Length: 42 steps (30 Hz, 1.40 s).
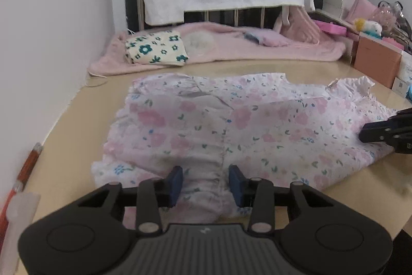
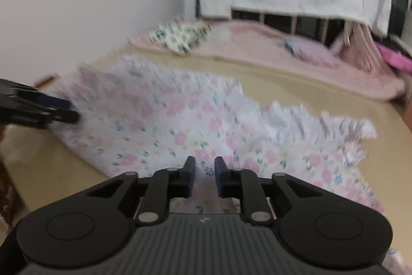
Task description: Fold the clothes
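Beyond floral garment [image 1: 206, 125]: pink blanket [image 1: 231, 48], patterned pillow [image 1: 155, 48].

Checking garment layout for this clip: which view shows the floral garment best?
Left wrist: the floral garment is sharp and nearly whole on the table. Right wrist shows it motion-blurred, its near edge hidden by the gripper.

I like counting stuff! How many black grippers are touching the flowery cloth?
2. The left gripper sits over the near edge of the flowery cloth, at its gathered middle. The right gripper is over the cloth's right side. No others show.
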{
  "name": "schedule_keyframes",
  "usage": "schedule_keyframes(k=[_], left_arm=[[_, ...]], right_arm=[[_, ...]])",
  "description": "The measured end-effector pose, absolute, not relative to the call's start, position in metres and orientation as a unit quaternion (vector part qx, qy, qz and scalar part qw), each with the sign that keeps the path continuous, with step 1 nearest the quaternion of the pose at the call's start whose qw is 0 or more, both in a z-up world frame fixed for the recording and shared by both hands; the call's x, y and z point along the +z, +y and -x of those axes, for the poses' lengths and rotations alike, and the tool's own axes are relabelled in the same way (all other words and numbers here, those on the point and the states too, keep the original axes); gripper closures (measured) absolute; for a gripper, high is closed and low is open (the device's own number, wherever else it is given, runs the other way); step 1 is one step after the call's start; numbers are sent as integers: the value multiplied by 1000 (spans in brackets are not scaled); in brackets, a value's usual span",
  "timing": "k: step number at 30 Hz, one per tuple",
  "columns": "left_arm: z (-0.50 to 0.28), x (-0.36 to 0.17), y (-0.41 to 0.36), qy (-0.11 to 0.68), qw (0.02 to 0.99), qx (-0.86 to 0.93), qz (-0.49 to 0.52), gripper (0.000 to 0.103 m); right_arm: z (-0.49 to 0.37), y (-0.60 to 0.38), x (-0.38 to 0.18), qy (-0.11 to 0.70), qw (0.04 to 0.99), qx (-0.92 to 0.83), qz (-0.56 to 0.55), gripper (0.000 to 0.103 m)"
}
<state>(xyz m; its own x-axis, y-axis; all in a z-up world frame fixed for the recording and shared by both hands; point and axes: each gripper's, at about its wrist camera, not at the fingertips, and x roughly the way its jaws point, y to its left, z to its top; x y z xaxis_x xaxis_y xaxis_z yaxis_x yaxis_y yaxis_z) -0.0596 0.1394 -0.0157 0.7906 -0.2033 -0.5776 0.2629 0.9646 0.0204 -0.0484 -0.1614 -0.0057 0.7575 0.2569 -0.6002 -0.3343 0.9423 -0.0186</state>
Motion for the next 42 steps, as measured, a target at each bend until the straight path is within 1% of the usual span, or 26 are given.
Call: schedule_keyframes(k=[4, 5, 7, 8, 10, 11, 12, 13, 14, 15, 16, 17, 19, 22, 25, 28, 29, 30, 31, 32, 33, 34, 36, 38, 41, 42], left_arm=[[77, -13, 142, 308, 941, -134, -49, 65], [75, -8, 141, 325, 934, -136, -50, 65], [65, 20, 146, 330, 931, -152, -40, 65], [60, 35, 148, 331, 929, -160, -35, 63], [40, 74, 158, 301, 941, -152, -26, 39], [24, 89, 160, 298, 943, -143, -32, 15], [2, 97, 159, 292, 944, -144, -59, 10], [-20, 104, 157, 285, 943, -146, -88, 10], [-41, 100, 155, 289, 938, -155, -111, 10], [-62, 95, 153, 292, 932, -165, -133, 10], [-84, 83, 151, 320, 920, -175, -143, 12], [-107, 71, 149, 348, 906, -185, -153, 15], [-134, 48, 149, 390, 887, -188, -158, 16], [-142, 37, 160, 391, 890, -187, -144, 16], [-150, 26, 172, 391, 892, -185, -129, 16], [-158, 15, 183, 391, 895, -183, -114, 16], [-161, 14, 187, 395, 895, -180, -104, 17], [-157, 18, 187, 391, 897, -181, -101, 27], [-153, 22, 186, 386, 899, -183, -100, 41], [-149, 26, 186, 382, 900, -184, -98, 75], [-145, 30, 185, 377, 902, -186, -96, 92], [-141, 33, 184, 372, 904, -188, -95, 96], [-132, 41, 183, 363, 907, -191, -91, 98], [-124, 49, 182, 354, 911, -194, -88, 99], [-112, 60, 180, 340, 915, -199, -83, 100], [-93, 70, 179, 317, 924, -191, -94, 100]], right_arm=[[52, -170, -2, 338, 925, 165, 51, 88], [53, -171, 1, 349, 920, 169, 52, 88], [55, -176, 9, 364, 912, 184, 49, 88], [55, -181, 21, 359, 910, 201, 39, 87], [46, -188, 54, 328, 916, 226, 39, 81], [38, -189, 71, 309, 921, 232, 48, 71], [22, -184, 83, 303, 920, 239, 68, 56], [-1, -176, 91, 310, 912, 254, 89, 50], [-23, -168, 98, 317, 903, 269, 111, 44], [-47, -159, 100, 334, 890, 283, 125, 42], [-74, -148, 96, 364, 874, 295, 131, 42], [-98, -138, 90, 389, 860, 301, 137, 42], [-132, -124, 74, 423, 844, 295, 147, 42], [-171, -111, 49, 460, 826, 286, 153, 43], [-177, -112, 35, 455, 825, 291, 168, 44], [-178, -115, 27, 445, 829, 301, 153, 45], [-178, -116, 25, 441, 832, 303, 149, 58], [-178, -117, 23, 436, 834, 305, 147, 70], [-179, -117, 22, 432, 836, 306, 146, 78], [-179, -116, 23, 432, 834, 310, 146, 94], [-177, -114, 23, 434, 832, 314, 148, 97], [-173, -112, 24, 430, 832, 314, 157, 98], [-163, -108, 28, 414, 838, 307, 179, 100], [-152, -106, 35, 394, 846, 302, 194, 101], [-130, -117, 66, 350, 868, 300, 183, 101], [-117, -122, 77, 332, 875, 300, 182, 101]])
